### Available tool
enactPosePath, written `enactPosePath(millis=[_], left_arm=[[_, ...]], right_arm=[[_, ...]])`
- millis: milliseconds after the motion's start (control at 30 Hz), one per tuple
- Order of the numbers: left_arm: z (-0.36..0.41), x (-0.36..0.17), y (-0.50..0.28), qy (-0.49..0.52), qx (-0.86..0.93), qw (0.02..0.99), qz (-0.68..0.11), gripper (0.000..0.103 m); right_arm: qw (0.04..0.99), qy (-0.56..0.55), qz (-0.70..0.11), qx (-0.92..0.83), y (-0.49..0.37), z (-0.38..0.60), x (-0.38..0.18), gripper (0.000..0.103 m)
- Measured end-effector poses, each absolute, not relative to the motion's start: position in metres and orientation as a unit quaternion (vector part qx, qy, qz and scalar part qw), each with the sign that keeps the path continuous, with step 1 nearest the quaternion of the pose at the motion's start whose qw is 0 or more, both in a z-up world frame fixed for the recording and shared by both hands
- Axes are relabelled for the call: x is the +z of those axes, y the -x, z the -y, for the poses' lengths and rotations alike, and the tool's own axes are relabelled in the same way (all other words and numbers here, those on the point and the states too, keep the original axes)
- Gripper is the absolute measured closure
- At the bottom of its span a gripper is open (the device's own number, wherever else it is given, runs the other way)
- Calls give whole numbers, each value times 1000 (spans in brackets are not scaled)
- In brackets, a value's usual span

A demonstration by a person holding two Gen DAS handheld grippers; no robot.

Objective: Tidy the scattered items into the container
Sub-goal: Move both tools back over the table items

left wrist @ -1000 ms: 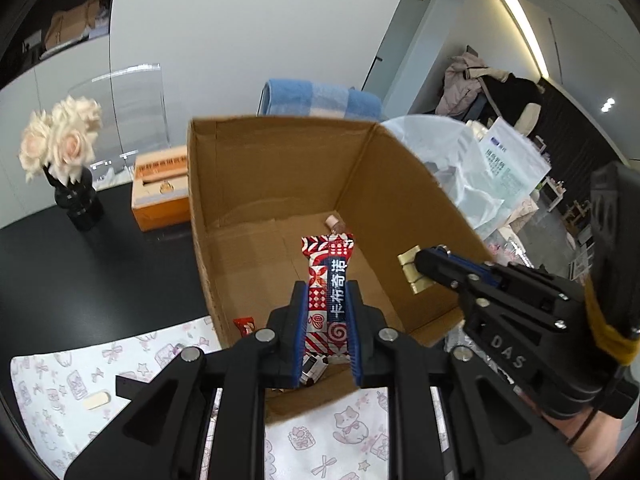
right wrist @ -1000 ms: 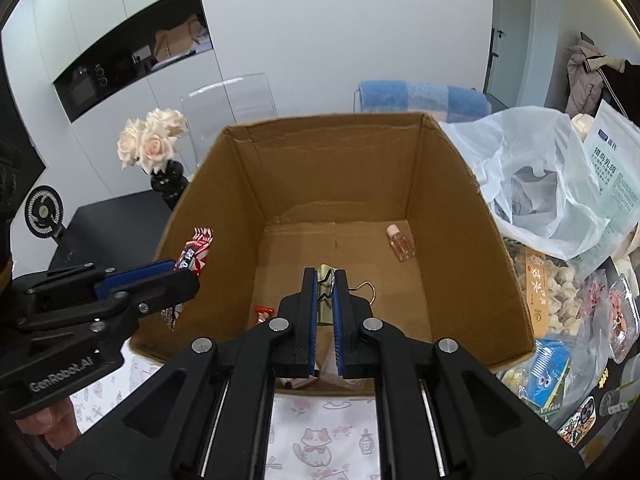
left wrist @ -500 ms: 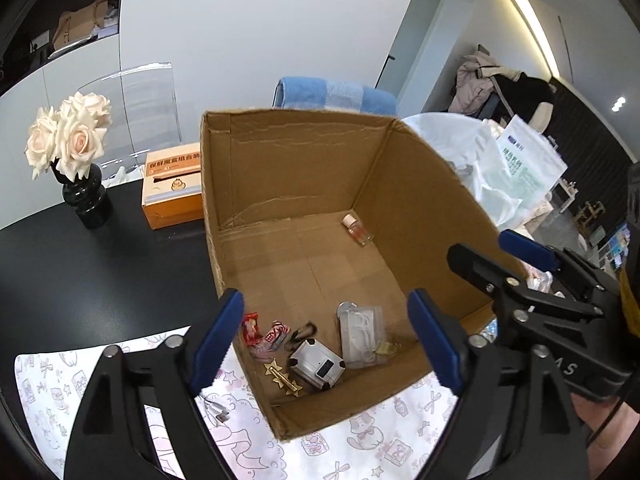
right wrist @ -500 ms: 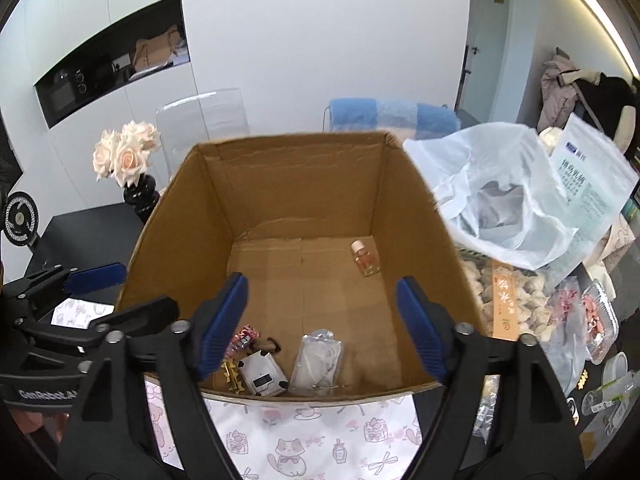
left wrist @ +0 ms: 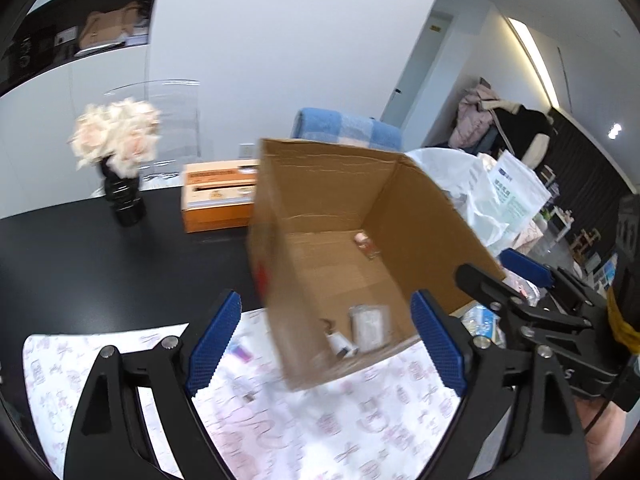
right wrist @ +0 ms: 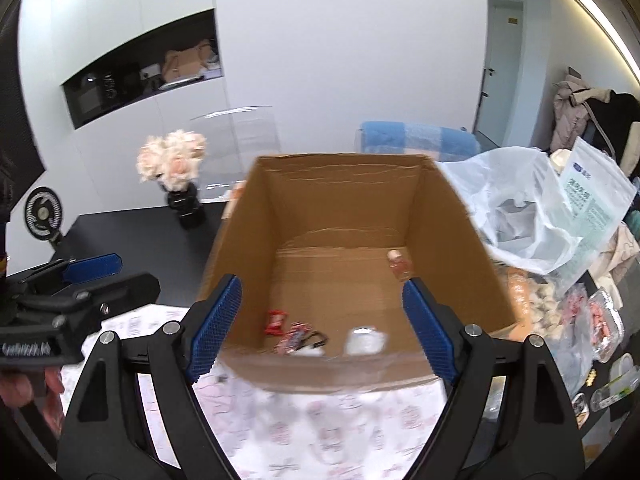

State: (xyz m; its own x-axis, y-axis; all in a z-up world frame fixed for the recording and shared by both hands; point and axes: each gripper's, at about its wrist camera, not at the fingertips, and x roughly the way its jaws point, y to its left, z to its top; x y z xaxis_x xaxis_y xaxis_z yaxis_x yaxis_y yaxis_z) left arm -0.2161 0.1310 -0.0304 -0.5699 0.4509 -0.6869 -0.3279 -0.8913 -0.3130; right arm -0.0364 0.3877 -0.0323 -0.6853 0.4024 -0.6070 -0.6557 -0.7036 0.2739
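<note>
White walls and a dark desk (left wrist: 72, 264) frame the left wrist view, where a patterned mat (left wrist: 304, 428) lies under the left gripper (left wrist: 326, 344). Its jaws stand wide and hold nothing. Ahead of it and slightly to the right stands the cardboard box (left wrist: 320, 184), open at the top, its long axis running away from the gripper. Inside, near the wall closest to the gripper, lie a clear packet (left wrist: 370, 326) and a small white gadget (left wrist: 340, 342); a little bottle (left wrist: 366, 244) lies toward the far corner. A small pinkish item (left wrist: 242, 352) shows on the mat just left of the box, too blurred to name.

From the right wrist view, the right gripper (right wrist: 320, 326) is likewise spread wide and empty, the box (right wrist: 340, 184) straight ahead between its fingers. A red wrapper (right wrist: 276, 320), a striped snack bar (right wrist: 294, 338) and a black clip (right wrist: 316, 338) lie by the near wall, the bar's length slanting across the box. The left gripper (right wrist: 80, 280) sits off to the left.

Anything left on the mat should, I judge, be approached across its narrow side, lifted clear of the rim, and released low inside.
</note>
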Motion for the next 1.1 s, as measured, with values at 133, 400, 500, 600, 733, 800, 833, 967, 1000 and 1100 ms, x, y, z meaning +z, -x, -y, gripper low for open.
enactPosePath(millis=[133,400,500,600,733,800,833,967,1000,1100], left_arm=[[-83,-58,207,436,876,183,95,17],[-6,-131,185,485,856,137,116,17],[7,-153,182,498,849,134,118,17],[14,-175,176,507,846,131,100,17],[29,-197,169,509,847,128,82,17],[39,-208,168,512,845,128,91,17],[44,-213,168,513,843,127,97,17],[57,-231,173,519,838,129,113,17],[58,-234,176,521,836,129,114,17],[57,-240,190,522,836,137,100,17]], right_arm=[[263,268,-257,891,61,-351,-43,18],[225,321,-228,891,122,-286,-85,18],[216,346,-217,887,147,-270,-107,18],[213,371,-205,880,167,-261,-130,20],[211,405,-191,869,189,-256,-160,24],[210,422,-187,862,200,-258,-176,26],[209,430,-187,858,205,-260,-184,26],[203,457,-185,846,223,-266,-211,30],[202,463,-185,843,226,-268,-215,30],[194,478,-190,835,235,-272,-230,35]])
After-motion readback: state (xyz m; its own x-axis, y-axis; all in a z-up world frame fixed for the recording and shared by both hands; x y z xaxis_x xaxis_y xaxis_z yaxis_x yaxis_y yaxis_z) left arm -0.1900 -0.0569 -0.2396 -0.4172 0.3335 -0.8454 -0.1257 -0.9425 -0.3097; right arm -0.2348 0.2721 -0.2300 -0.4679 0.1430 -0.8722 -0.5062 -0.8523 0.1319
